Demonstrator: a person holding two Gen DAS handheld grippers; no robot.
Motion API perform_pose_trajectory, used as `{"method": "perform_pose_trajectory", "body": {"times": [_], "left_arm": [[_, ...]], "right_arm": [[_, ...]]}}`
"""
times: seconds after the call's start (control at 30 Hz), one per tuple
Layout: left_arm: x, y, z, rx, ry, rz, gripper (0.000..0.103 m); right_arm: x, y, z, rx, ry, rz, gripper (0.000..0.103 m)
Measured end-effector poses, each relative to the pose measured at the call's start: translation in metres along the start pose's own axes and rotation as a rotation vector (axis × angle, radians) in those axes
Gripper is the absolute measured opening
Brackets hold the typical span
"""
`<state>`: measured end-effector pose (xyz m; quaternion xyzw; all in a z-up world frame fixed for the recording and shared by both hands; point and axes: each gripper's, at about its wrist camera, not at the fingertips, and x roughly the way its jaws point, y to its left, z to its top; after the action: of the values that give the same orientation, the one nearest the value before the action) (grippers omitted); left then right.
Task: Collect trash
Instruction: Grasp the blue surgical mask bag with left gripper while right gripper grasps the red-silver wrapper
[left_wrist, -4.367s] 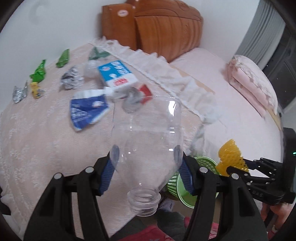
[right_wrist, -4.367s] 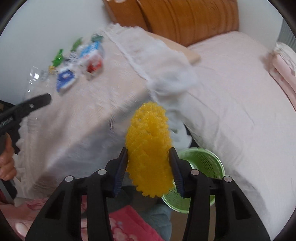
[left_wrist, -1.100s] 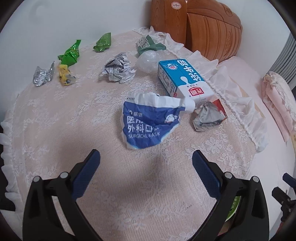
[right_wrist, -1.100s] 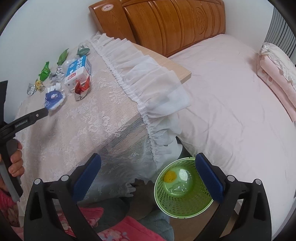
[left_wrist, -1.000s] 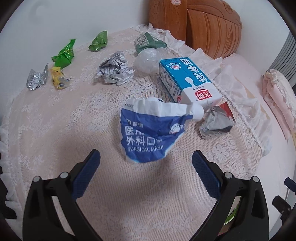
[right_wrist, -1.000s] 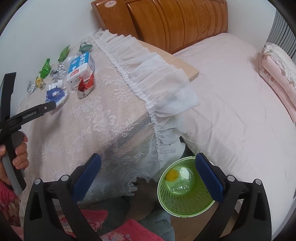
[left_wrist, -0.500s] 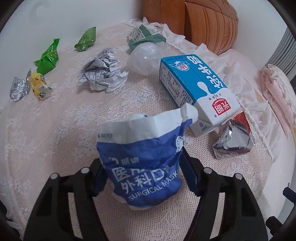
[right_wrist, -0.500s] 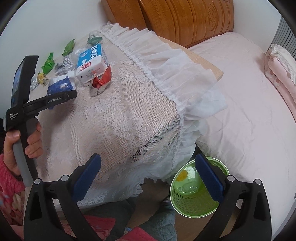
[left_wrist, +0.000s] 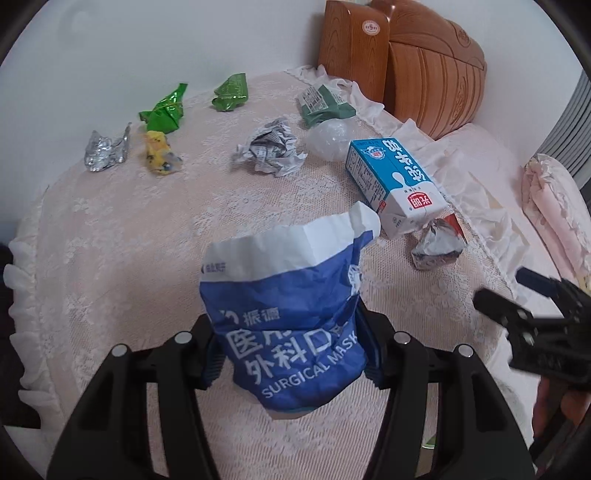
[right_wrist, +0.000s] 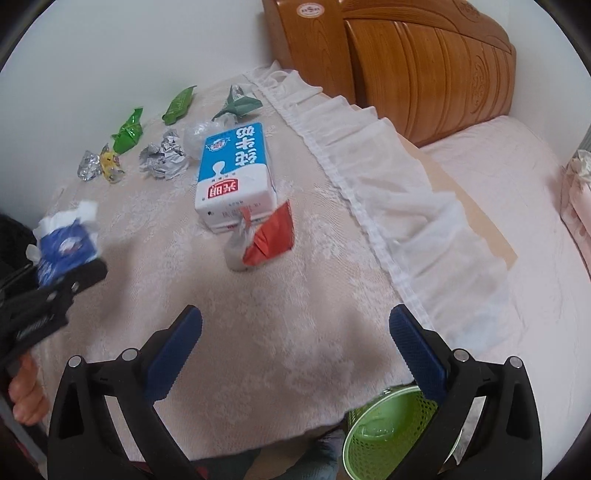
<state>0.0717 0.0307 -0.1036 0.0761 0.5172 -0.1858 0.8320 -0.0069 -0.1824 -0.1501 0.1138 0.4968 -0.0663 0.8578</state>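
Green wrappers (left_wrist: 164, 110): three; milk carton (left_wrist: 393, 184): one

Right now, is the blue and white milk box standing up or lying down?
Lying down. The milk carton rests flat on its long side on the lace tablecloth, its printed face up and its folded top end beside the red wrapper.

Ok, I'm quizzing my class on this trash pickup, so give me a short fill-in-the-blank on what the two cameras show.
1. The left tongs are closing on a blue ____ packet.
2. The right tongs hold ____.
3. The milk carton lies on its ____ on the lace tablecloth.
4. The basket beside the table is ____ in colour.

Missing words: surgical mask; nothing; side; green
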Motion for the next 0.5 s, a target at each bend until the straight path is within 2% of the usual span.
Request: {"method": "perform_pose_trajectory", "body": {"times": [0.2,0.37,0.4,0.43,0.5], "left_arm": [[-0.020,0.019,-0.036,-0.064,0.020,0.019,0.057],[-0.023,0.030,-0.053,-0.112,0.036,0.042,0.057],[-0.024,0.031,-0.054,-0.118,0.035,0.044,0.057],[-0.025,0.032,-0.055,-0.123,0.033,0.047,0.057],[-0.026,0.032,-0.055,-0.123,0.027,0.055,0.057]], "right_arm": [[0.035,0.015,0.022,-0.038,0.029,-0.004,0.101],[0.051,0.025,0.030,-0.097,0.032,-0.051,0.100],[0.053,0.026,0.030,-0.105,0.035,-0.055,0.095],[0.055,0.027,0.031,-0.116,0.040,-0.055,0.082],[0.057,0.030,0.031,-0.141,0.042,-0.069,0.069]]}}
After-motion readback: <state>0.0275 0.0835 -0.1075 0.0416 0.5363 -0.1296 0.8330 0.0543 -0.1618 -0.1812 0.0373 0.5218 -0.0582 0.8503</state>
